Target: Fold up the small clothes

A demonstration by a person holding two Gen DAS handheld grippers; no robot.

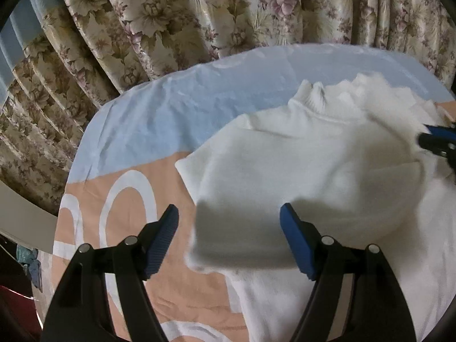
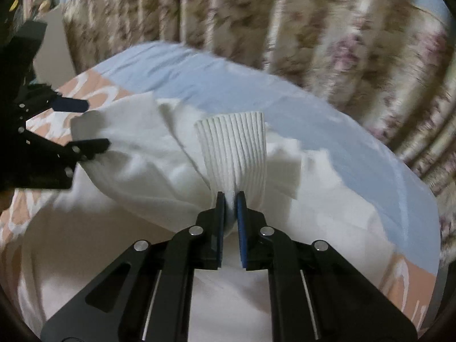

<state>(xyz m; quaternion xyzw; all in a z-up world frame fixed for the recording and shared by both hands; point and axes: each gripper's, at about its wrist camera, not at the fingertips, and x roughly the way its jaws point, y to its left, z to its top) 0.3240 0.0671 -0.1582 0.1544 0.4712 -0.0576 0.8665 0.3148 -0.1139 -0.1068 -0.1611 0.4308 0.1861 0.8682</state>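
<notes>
Now right tool (image 2: pixel 230 196) pinching white garment (image 2: pixel 142 154) cuff; left tool (image 1: pixel 229 222) wide.

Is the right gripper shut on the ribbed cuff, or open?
Shut. The right gripper pinches the white garment's ribbed cuff, which fans out above its nearly closed jaws.

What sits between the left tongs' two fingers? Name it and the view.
In the left wrist view, the left tongs stand open over a folded edge of the white garment; the pads are not pressing it.
</notes>
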